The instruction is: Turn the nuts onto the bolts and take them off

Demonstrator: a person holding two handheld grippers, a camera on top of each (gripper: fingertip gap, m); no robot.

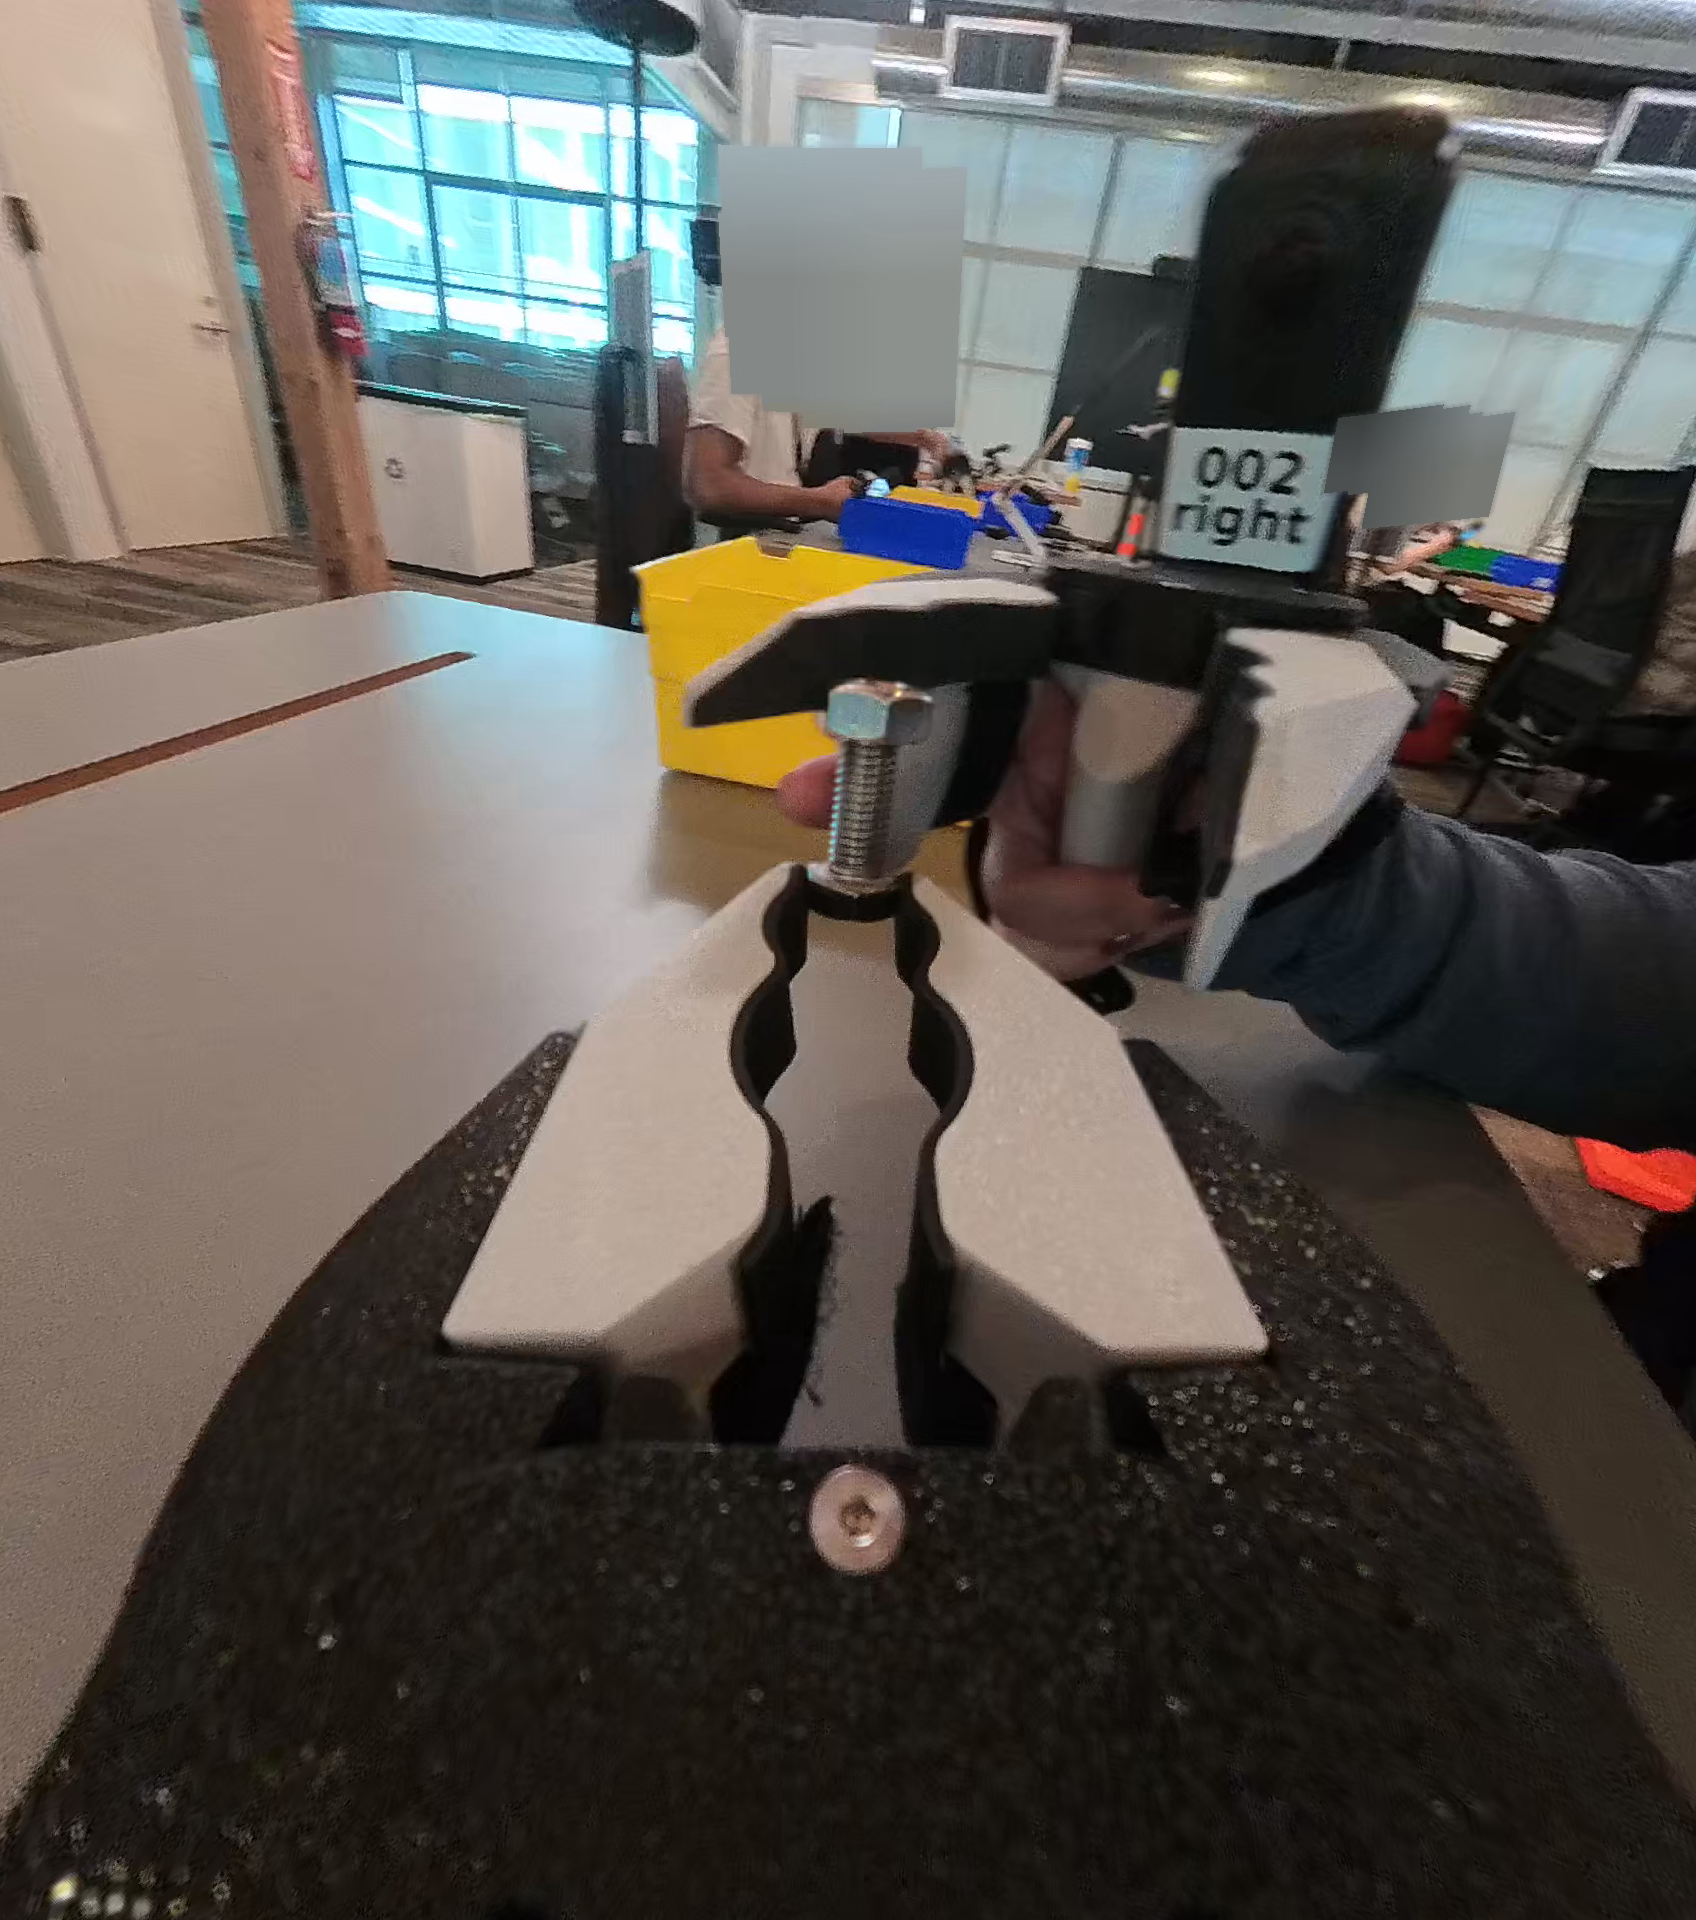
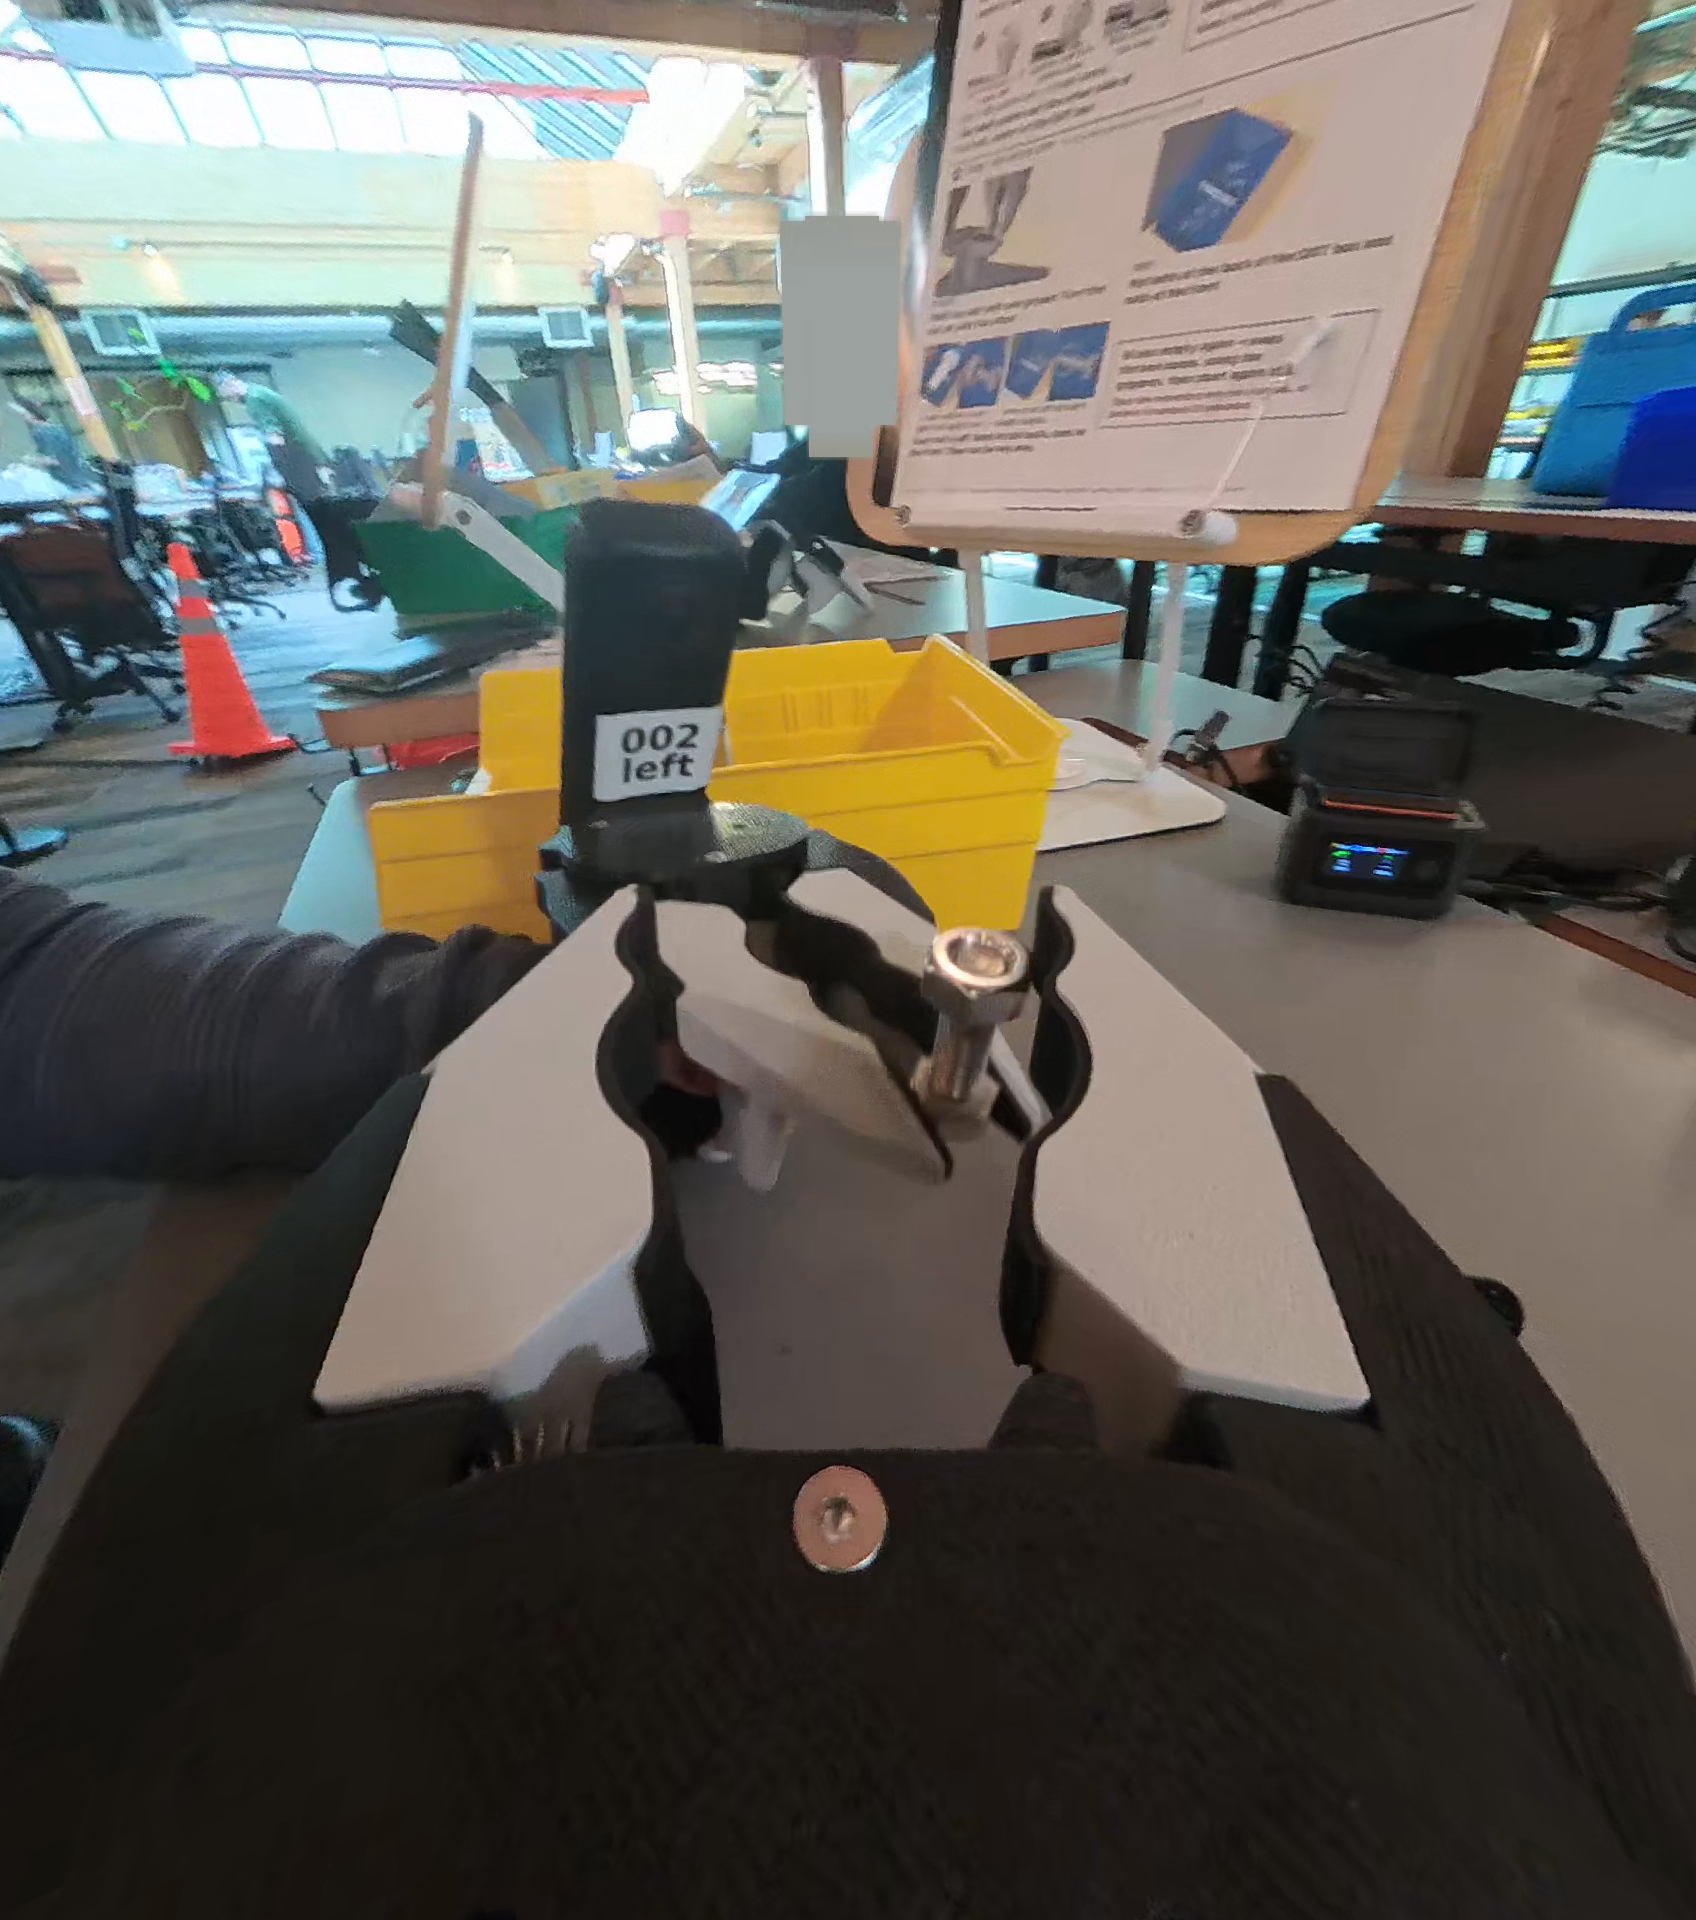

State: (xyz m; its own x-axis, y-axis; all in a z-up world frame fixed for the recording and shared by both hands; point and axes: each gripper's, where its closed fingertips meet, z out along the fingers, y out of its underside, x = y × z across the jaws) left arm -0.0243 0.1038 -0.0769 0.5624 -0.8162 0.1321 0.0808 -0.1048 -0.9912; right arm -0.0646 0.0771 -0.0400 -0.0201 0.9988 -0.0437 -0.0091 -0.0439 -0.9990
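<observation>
Workshop tables and a yellow bin (image 2: pixel 885 748) frame two handheld grippers meeting over a grey table (image 1: pixel 200 935).

Left gripper (image 1: pixel 854 894) pinches the lower end of an upright steel bolt (image 1: pixel 865 790), fingers nearly closed around it; whether a nut sits there cannot be told. Right gripper (image 2: pixel 844 935) stands wide apart around the bolt's hex head (image 2: pixel 979 961), gripping nothing.

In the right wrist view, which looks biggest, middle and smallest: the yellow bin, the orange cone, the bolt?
1. Yellow bin
2. Orange cone, but it stands farther away, so its real size is unsure
3. Bolt, though nearest the camera
</observation>
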